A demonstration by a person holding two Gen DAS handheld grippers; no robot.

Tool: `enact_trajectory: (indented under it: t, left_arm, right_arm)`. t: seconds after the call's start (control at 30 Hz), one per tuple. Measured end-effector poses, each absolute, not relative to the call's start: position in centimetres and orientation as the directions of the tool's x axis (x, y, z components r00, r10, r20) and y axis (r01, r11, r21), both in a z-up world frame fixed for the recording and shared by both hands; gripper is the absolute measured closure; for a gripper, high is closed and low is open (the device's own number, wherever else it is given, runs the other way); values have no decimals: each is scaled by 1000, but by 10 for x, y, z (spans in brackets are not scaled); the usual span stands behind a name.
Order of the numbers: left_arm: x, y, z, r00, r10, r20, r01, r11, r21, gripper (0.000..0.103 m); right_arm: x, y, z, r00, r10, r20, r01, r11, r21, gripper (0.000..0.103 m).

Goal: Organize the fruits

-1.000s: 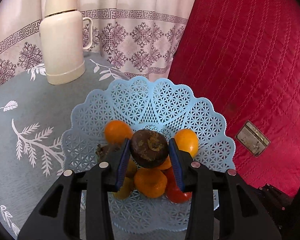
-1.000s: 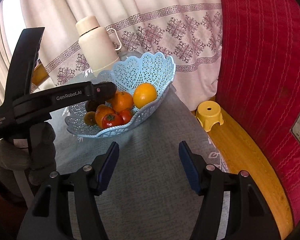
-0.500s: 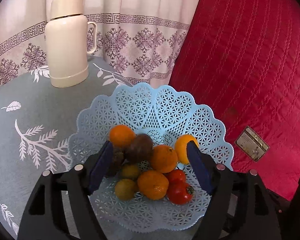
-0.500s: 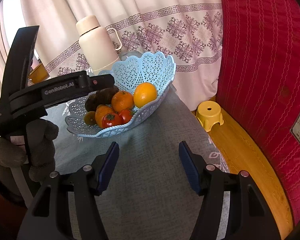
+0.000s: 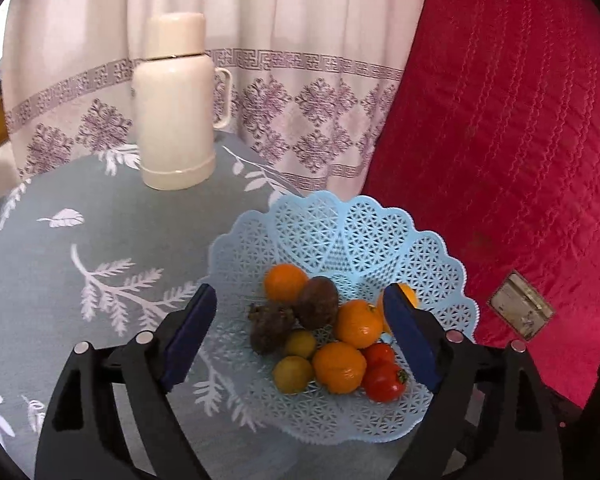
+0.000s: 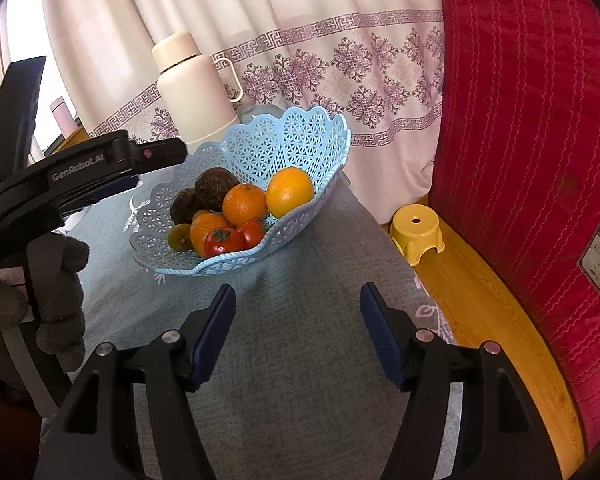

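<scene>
A light blue lattice basket (image 5: 356,232) (image 6: 300,136) sits on the grey-blue tablecloth and holds several fruits: oranges (image 5: 338,366) (image 6: 289,191), red tomatoes (image 5: 384,380) (image 6: 220,240), yellow-green fruits (image 5: 292,374) and two dark brown fruits (image 5: 317,307) (image 6: 215,185). My left gripper (image 5: 300,336) is open and empty, above the near side of the basket; it shows at the left of the right wrist view (image 6: 140,160). My right gripper (image 6: 298,330) is open and empty over the cloth in front of the basket.
A cream thermos (image 5: 174,100) (image 6: 194,88) stands behind the basket by a patterned curtain (image 5: 300,80). A red quilted cushion (image 5: 500,120) fills the right. A yellow stool (image 6: 418,236) stands on the wooden floor beyond the table's right edge.
My left gripper opened and let the dark brown fruit go into the basket, then drew back up and to the left. My right gripper has not moved.
</scene>
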State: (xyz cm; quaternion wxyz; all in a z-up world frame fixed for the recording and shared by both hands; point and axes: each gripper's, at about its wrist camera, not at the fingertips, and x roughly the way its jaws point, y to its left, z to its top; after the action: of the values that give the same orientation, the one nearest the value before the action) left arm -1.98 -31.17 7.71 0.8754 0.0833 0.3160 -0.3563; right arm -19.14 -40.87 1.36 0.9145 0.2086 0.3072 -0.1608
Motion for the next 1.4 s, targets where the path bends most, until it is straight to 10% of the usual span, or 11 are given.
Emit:
enact_trajectory:
  t: [0.2, 1.4]
  left_arm:
    - [-31, -305, 84, 625, -514, -588, 640, 768, 8, 5]
    - [-62, -271, 107, 776, -382, -502, 511, 848, 144, 3]
  right_arm:
    - [-192, -410, 15, 758, -170, -630, 430, 856, 286, 23]
    - [-204, -405, 62, 766, -283, -578, 447, 880, 161, 13]
